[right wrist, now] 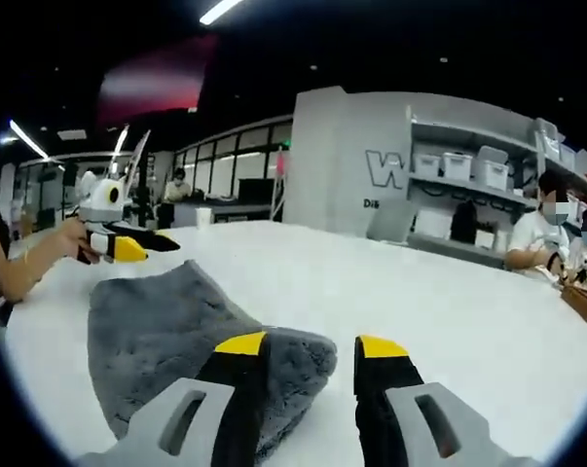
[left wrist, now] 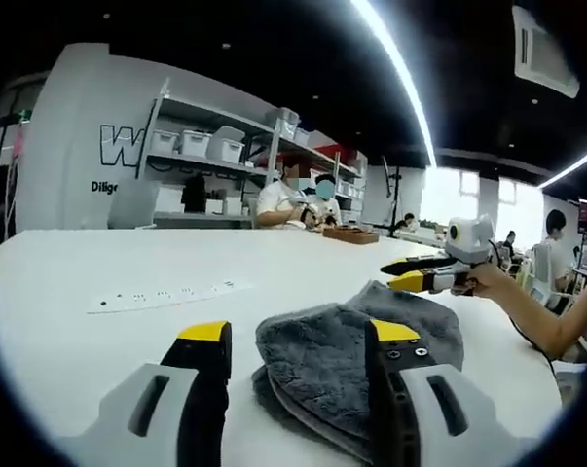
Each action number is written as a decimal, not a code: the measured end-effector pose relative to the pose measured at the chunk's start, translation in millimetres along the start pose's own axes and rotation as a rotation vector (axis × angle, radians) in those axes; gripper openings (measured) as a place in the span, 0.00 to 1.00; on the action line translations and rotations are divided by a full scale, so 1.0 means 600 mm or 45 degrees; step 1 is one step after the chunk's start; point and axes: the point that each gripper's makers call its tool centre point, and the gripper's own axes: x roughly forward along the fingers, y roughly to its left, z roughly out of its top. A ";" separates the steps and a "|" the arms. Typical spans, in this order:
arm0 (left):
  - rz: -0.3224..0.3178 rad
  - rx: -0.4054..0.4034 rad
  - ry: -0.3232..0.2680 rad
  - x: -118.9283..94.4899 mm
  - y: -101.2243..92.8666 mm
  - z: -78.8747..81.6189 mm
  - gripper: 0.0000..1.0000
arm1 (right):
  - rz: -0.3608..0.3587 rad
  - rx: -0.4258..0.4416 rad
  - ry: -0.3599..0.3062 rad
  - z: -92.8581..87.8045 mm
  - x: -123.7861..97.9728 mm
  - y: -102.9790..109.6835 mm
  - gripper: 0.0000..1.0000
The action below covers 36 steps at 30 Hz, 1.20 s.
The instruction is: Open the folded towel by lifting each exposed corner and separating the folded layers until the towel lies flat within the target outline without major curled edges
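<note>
Left gripper [left wrist: 298, 336]: my jaws stand wide apart with nothing between them; they hang just above the near edge of the towel, not touching it as far as I can tell.
Right gripper [right wrist: 311, 345]: my jaws are parted and hold nothing; the left jaw sits over a rounded folded corner, the right jaw over bare table. Seen from my left gripper view, it hangs over the far corner.
Towel [left wrist: 356, 355]: grey, plush, folded in layers, lying on the white table [left wrist: 98, 263] between my two grippers.
Target outline: I cannot make one out on the table.
Long axis: I judge it runs from one gripper to the other, with the folded, stacked edges nearest my left gripper and a rounded fold toward my right.
Risk, layers: if I close on the thick fold, I may pinch several layers at once and drag the whole bundle instead of peeling one.
Risk, slide: the table looks smooth, so a one-sided pull could skid the towel.
Risk, curl: soft pile may leave a corner rolled under.
</note>
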 end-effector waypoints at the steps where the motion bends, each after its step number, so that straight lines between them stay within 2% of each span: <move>1: 0.006 -0.002 0.004 0.000 0.002 -0.003 0.53 | -0.005 -0.005 0.005 -0.004 0.001 -0.001 0.30; 4: 0.015 -0.016 0.006 -0.003 0.007 -0.012 0.51 | -0.023 0.005 0.041 -0.022 0.004 -0.006 0.29; 9: 0.013 -0.094 0.004 -0.006 0.013 -0.029 0.49 | -0.025 0.011 0.050 -0.029 0.005 -0.005 0.29; 21: 0.005 -0.112 0.058 0.004 0.016 -0.059 0.49 | 0.002 0.011 0.066 -0.043 0.008 0.001 0.23; 24: 0.003 -0.113 0.065 0.004 0.014 -0.061 0.48 | 0.004 0.012 0.069 -0.044 0.007 0.001 0.23; 29: -0.013 -0.121 0.065 0.005 0.013 -0.063 0.47 | 0.026 0.080 0.073 -0.052 0.010 0.003 0.22; 36: -0.009 -0.116 0.080 0.007 0.012 -0.070 0.47 | 0.053 0.095 0.072 -0.053 0.013 0.012 0.16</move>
